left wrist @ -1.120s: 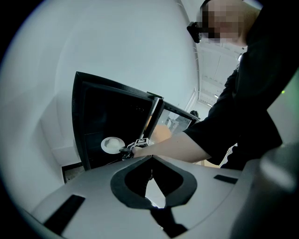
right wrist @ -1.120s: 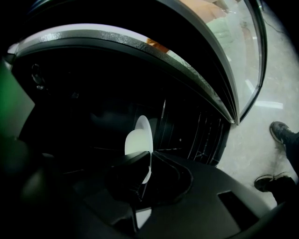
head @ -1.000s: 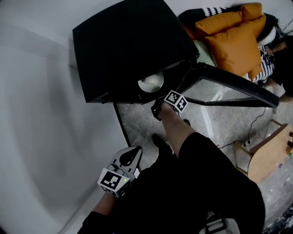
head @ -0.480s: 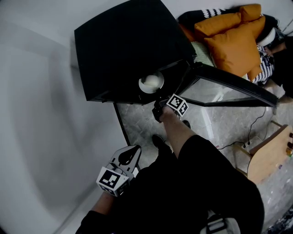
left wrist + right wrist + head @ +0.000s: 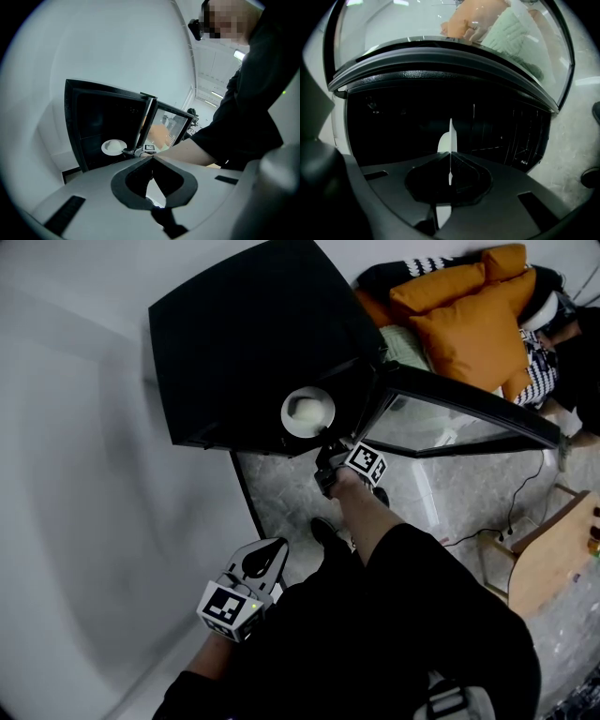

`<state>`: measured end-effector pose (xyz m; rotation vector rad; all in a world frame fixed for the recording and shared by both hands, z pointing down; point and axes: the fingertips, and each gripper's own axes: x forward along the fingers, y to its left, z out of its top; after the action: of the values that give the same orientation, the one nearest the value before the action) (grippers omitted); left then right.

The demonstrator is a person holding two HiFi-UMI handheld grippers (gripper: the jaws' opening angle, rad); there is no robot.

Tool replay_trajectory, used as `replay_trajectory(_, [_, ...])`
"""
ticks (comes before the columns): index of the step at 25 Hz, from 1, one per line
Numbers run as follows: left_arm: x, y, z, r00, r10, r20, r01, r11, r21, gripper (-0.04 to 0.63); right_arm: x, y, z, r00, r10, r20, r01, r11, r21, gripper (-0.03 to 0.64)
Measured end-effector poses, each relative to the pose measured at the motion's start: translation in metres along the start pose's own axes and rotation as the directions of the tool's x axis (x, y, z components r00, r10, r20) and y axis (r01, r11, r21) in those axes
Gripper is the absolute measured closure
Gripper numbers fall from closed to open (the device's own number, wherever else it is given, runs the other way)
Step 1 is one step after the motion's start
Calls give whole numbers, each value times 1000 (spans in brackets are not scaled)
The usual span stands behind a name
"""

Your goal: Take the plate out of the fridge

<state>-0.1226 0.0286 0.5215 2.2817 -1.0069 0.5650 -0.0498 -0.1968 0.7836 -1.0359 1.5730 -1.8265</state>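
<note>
White plate [image 5: 308, 412] clamped edge-on in right hand-held gripper [image 5: 325, 446], at open black fridge [image 5: 253, 343] front

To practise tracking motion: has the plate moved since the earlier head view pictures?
Yes. The plate, gripped by the right tongs, has come further out past the front edge of the black fridge.
</note>
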Motion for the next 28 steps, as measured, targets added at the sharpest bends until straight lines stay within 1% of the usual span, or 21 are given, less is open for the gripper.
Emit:
replay_trajectory(7, [3,-15,11,999,-25,21,24,999,41,588,-26,19,-2,999,26,-23,-26,1000,-8,601])
replay_trajectory(13, [1,-27,25,998,-36,60,32,997,65,588,-51,51,-15,994,65,-84,-67,997,-24,603])
replay_trajectory(18, [2,-34,34,995,-56,84,49,995,85,588,-70,76,-30,986,85,-145,-92,995,-37,601])
replay_trajectory(21, [2,-37,39,993,-67,96,58,994,91,588,-81,90,-42,977,107,-186,-116,992,-39,601])
replay_trajectory(24, [2,-42,45,990,-82,113,71,993,95,588,-95,103,-52,967,111,-230,-126,991,-51,601])
replay_trajectory(28, [2,-47,47,987,-99,128,87,991,98,588,-119,118,-60,961,116,-250,-128,991,-32,601])
